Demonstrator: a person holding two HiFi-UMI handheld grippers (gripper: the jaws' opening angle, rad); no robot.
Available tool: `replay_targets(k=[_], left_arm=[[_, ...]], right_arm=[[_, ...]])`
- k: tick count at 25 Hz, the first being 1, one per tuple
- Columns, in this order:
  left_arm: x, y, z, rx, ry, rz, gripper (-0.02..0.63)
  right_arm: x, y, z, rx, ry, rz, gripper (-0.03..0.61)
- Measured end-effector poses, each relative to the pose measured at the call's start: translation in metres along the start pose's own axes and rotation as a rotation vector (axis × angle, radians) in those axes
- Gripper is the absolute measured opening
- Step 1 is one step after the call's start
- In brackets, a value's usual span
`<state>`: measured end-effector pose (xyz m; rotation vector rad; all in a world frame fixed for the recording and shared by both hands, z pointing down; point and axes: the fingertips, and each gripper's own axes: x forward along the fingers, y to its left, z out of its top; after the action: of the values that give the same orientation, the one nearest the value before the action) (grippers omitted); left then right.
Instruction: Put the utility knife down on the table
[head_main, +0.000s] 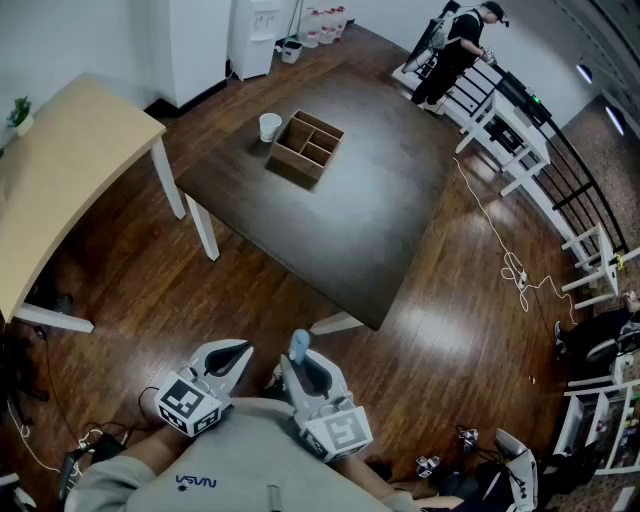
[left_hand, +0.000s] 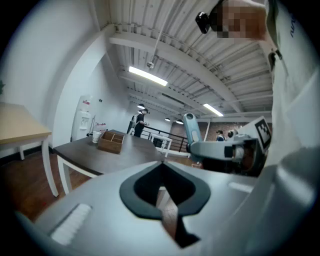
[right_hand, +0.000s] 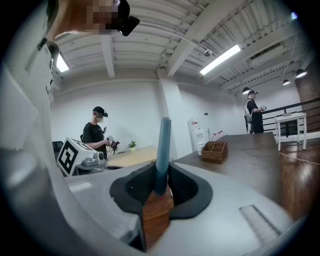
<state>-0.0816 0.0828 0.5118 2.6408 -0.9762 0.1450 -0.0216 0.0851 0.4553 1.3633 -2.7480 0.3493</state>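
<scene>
Jaws of the left gripper (head_main: 238, 352) were pressed together on nothing; the right gripper (head_main: 301, 362) clamped the blue utility knife (head_main: 299, 344), its long axis upright, while the dark table (head_main: 340, 240) lay ahead, its near corner closest to that gripper.

Dark desk (head_main: 340, 200) w/ white legs is seen at centre, set on a dark wood floor (head_main: 450, 330). Two items are carried near its far corner: a wooden box (head_main: 307, 147), open-topped and divided into compartments, and a white cup (head_main: 270, 127) stood upright just beside it. A lighter desk (head_main: 60, 180) is placed to the left, w/ a small plant (head_main: 20, 113) at its far edge. A white cable (head_main: 500, 240) is trailed over the floor at right.
</scene>
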Motion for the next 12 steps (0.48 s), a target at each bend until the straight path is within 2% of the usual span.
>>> replay_targets(k=[4,12], left_arm=[[0.039,-0.010,0.019,0.020,-0.018,0.001,0.002],[0.096,-0.025,0.039,0.085,0.000,-0.028,0.002]], right_arm=[[-0.004,-0.040,0.014,0.008,-0.024,-0.002,0.074],[-0.008,-0.102,0.024,0.013,-0.050,-0.008,0.074]])
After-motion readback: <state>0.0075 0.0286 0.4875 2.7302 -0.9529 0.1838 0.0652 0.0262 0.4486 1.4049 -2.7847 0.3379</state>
